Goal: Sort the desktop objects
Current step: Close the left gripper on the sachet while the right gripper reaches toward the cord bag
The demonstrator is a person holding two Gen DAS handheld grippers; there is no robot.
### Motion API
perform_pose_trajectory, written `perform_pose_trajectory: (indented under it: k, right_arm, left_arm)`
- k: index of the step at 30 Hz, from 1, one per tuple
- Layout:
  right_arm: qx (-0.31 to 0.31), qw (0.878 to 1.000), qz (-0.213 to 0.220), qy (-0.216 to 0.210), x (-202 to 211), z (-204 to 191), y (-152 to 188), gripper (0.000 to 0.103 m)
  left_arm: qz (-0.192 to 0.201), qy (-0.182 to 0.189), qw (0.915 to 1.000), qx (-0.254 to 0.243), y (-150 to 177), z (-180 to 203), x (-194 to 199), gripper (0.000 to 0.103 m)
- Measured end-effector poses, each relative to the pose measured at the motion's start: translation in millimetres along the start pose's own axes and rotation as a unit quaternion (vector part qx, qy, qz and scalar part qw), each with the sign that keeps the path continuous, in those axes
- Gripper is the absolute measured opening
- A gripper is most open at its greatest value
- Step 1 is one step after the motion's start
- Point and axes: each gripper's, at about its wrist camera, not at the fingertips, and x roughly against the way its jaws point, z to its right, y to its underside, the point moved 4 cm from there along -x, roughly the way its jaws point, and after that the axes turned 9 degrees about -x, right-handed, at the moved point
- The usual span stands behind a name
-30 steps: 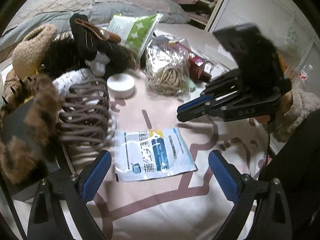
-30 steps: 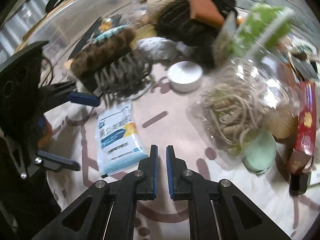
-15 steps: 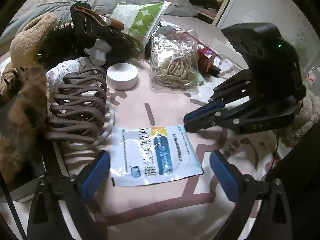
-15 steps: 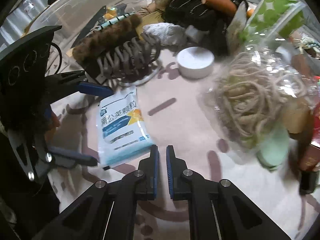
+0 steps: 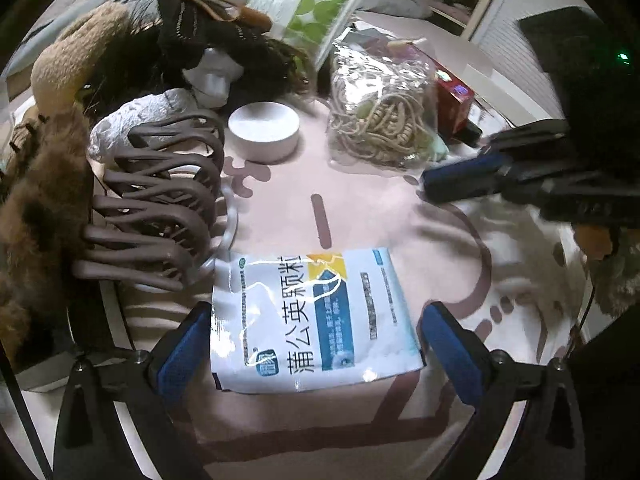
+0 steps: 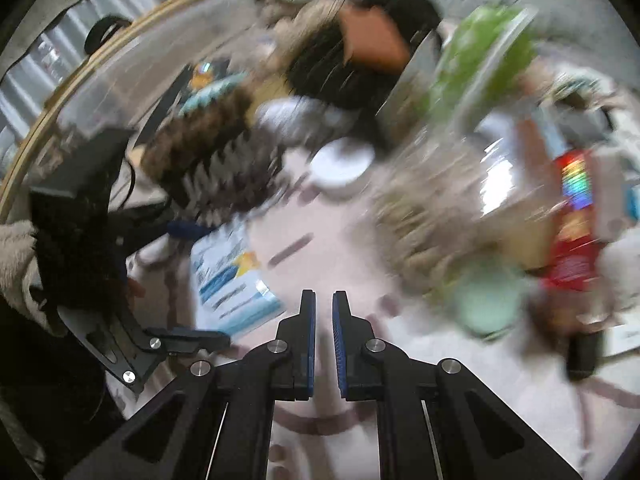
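Note:
A white and blue sachet [image 5: 316, 320] with printed characters lies flat on the pink patterned tabletop [image 5: 360, 216]. My left gripper [image 5: 316, 344] hovers over it, wide open, one blue pad on each side of the sachet and neither touching it. In the blurred right wrist view the same sachet [image 6: 232, 280] lies left of my right gripper [image 6: 324, 320], which is shut with nothing between its pads. The right gripper [image 5: 460, 178] also shows at the right of the left wrist view, and the left gripper [image 6: 180, 280] at the left of the right wrist view.
A brown claw hair clip [image 5: 156, 208], a round white tin [image 5: 264, 130], a clear bag of beige cord [image 5: 380, 116], a red box [image 5: 454, 98], a green-dotted pouch [image 5: 316, 12] and a heap of furry and dark items [image 5: 80, 92] ring the sachet.
The left gripper has come down closer over the sachet, which now sits between its pads. The right gripper has swung away to the right, and its view is now blurred.

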Motion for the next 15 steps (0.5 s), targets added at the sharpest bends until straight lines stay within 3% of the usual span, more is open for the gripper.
perform_pose_trajectory:
  k: [4,7,10,15]
  right_arm:
    - [0.000,0.995,0.091,0.049,39.6,11.9,-28.3,0.011]
    - [-0.025,0.984,0.150,0.096,57.7,24.4,-50.6,0.011]
    - [-0.054,0.980,0.161,0.108,53.4,41.0,-68.2,0.011]
    - [-0.062,0.976,0.150,0.143,26.3,58.5,-81.8,0.011]
  left_arm:
    - [0.001,-0.007,0.9995,0.030,-1.7,-6.6,-0.8,0.103]
    - [0.003,-0.025,0.9992,0.030,-0.5,-6.4,-3.4,0.103]
    - [0.005,-0.053,0.9986,0.006,1.7,-0.5,-6.2,0.103]
    - [0.009,-0.063,0.9980,-0.004,5.3,-0.5,-6.8,0.103]
